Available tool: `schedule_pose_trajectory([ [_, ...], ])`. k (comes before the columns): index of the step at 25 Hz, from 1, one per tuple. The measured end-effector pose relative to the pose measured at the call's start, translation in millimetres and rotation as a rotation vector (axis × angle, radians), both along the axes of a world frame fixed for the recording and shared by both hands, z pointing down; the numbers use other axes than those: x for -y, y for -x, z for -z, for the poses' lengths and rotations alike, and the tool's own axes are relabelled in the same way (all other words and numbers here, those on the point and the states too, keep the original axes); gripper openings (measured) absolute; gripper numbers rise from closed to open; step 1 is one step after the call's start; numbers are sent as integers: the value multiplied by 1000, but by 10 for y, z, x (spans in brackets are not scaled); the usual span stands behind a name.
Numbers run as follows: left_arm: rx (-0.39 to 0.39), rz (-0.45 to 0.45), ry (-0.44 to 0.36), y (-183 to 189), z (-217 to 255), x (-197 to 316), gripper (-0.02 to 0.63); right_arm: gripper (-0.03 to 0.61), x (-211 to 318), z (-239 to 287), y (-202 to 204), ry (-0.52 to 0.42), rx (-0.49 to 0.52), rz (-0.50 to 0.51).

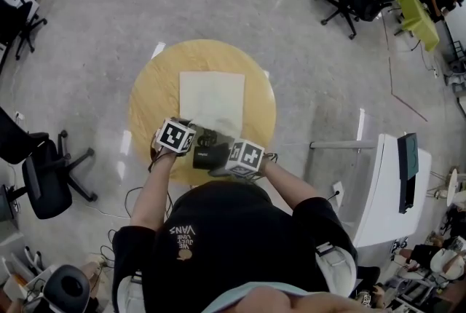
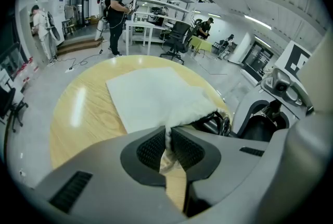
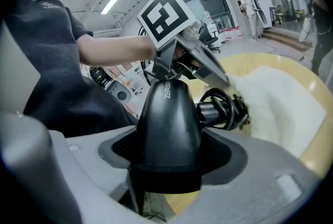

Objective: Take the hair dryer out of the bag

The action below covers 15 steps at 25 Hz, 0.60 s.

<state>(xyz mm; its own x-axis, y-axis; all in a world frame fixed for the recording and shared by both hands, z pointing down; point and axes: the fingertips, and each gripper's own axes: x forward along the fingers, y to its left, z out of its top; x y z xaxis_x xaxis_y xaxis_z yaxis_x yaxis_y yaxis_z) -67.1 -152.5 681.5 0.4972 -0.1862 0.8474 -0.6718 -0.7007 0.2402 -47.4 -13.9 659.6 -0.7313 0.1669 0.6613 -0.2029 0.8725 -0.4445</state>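
The left tongs [image 2: 167,137] are pinching a fold of the white bag [image 2: 151,98] at its mouth, jaws nearly together with only cloth between the pads. The rest of the bag is lying flat on the round table [image 2: 73,113], stretching away beyond the tips of these tongs. The right tongs [image 3: 171,151] are clamping the black hair dryer [image 3: 167,108] by its body, one pad on each side, and the dryer is sitting just beside the left tongs, on their right. Its coiled cord [image 3: 225,108] is showing just past the right tongs' tips, at the bag's open mouth (how much of it is lying inside the cloth I cannot tell).

The step in hand seems to be the drawing-out itself: one pair of tongs is anchoring the bag while the other is gripping the dryer, whose body is looking mostly clear of the cloth. The next move is calling for the right tongs to carry the dryer away from the left tongs and the bag's mouth, far enough for the cord to follow without snagging, with the left tongs pinning the cloth.
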Motion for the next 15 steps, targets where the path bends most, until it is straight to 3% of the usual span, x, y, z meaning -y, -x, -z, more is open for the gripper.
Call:
schedule_pose_trajectory([
  [15, 6, -6, 8, 52, -97, 32, 43, 350, -251, 132, 100, 31, 60, -72],
])
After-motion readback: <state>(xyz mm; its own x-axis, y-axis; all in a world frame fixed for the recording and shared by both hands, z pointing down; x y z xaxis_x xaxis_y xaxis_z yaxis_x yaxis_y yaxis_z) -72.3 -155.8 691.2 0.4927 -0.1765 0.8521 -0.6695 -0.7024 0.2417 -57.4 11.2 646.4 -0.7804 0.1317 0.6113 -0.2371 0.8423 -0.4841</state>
